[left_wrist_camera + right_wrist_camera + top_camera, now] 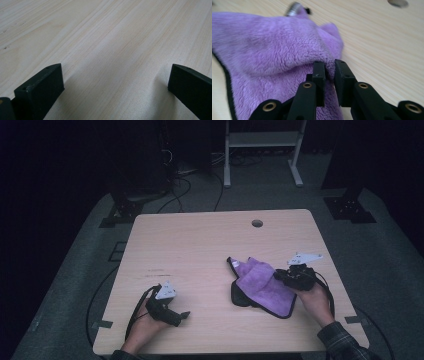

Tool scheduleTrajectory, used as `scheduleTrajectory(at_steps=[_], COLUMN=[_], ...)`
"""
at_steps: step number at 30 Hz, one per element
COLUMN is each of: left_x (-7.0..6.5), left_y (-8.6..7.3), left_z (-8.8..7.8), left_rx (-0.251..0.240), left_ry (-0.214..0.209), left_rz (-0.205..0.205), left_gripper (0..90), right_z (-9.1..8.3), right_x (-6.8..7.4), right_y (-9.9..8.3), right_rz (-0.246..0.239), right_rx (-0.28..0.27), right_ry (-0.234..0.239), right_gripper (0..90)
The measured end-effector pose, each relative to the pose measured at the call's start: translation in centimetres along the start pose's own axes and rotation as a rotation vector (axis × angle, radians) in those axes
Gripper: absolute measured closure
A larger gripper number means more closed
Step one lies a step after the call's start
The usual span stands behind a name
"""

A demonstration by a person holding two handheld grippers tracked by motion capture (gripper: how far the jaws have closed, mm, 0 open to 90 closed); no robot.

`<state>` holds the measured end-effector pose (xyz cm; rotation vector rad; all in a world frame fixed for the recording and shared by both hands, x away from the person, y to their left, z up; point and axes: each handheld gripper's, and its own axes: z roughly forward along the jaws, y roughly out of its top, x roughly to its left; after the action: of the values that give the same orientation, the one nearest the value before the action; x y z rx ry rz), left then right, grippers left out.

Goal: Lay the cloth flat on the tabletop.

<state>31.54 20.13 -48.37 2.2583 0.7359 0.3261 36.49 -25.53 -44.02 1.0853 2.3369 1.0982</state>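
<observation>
A purple fleece cloth [265, 285] with a black edge lies crumpled on the right half of the wooden table [200, 245]. My right gripper [281, 276] sits at the cloth's right edge. In the right gripper view its jaws are shut on a fold of the purple cloth [274, 52], the gripper [329, 65] pinching the pile between them. My left gripper [184, 316] rests low at the table's front left, far from the cloth. In the left gripper view the left gripper [115, 75] stands wide open over bare wood.
A round cable hole [257, 223] sits near the table's far edge. A small metal object [293, 9] lies blurred behind the cloth in the right gripper view. Cables and a white frame [262, 140] stand on the floor beyond the table.
</observation>
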Motion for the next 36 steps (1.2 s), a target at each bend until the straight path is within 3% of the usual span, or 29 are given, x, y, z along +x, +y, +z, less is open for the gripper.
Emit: scheduleTrajectory(at_steps=[5, 10, 13, 14, 17, 22, 23, 30, 36], left_x=[0.0, 0.0, 0.0, 0.0, 0.0, 0.0, 0.0, 0.0, 0.0], left_y=[0.0, 0.0, -0.1, -0.1, -0.1, -0.1, -0.1, -0.1, -0.1], left_z=[0.0, 0.0, -0.1, -0.1, -0.1, -0.1, -0.1, -0.1, -0.1], left_rx=[0.0, 0.0, 0.0, 0.0, 0.001, 0.001, 0.001, 0.001, 0.001], left_ry=[0.0, 0.0, 0.0, 0.0, 0.0, 0.0, 0.0, 0.001, 0.0], left_rz=[0.001, 0.0, -0.001, -0.001, -0.001, -0.001, -0.001, 0.002, -0.001], left_gripper=[0.0, 0.0, 0.0, 0.0, 0.0, 0.0, 0.0, 0.0, 0.0], right_z=[1.0, 1.1, 0.7, -0.2, -1.4, -3.1, -3.6, -3.8, -3.4], right_x=[-2.1, -3.4, -3.4, -3.3, -3.1, -1.9, -0.8, 3.0, 5.6], right_y=[-1.2, -1.8, -1.7, -1.6, -1.5, -1.7, -1.7, -1.4, -0.2], right_rz=[0.047, 0.076, 0.077, 0.081, 0.083, 0.077, 0.061, -0.004, -0.05], right_rx=[0.078, 0.107, 0.088, 0.05, 0.015, -0.029, -0.043, -0.074, -0.107], right_ry=[-0.057, -0.077, -0.087, -0.087, -0.077, -0.038, -0.008, 0.071, 0.088], right_gripper=[79.2, 73.5, 67.0, 62.2, 58.6, 56.9, 54.9, 42.6, 34.8])
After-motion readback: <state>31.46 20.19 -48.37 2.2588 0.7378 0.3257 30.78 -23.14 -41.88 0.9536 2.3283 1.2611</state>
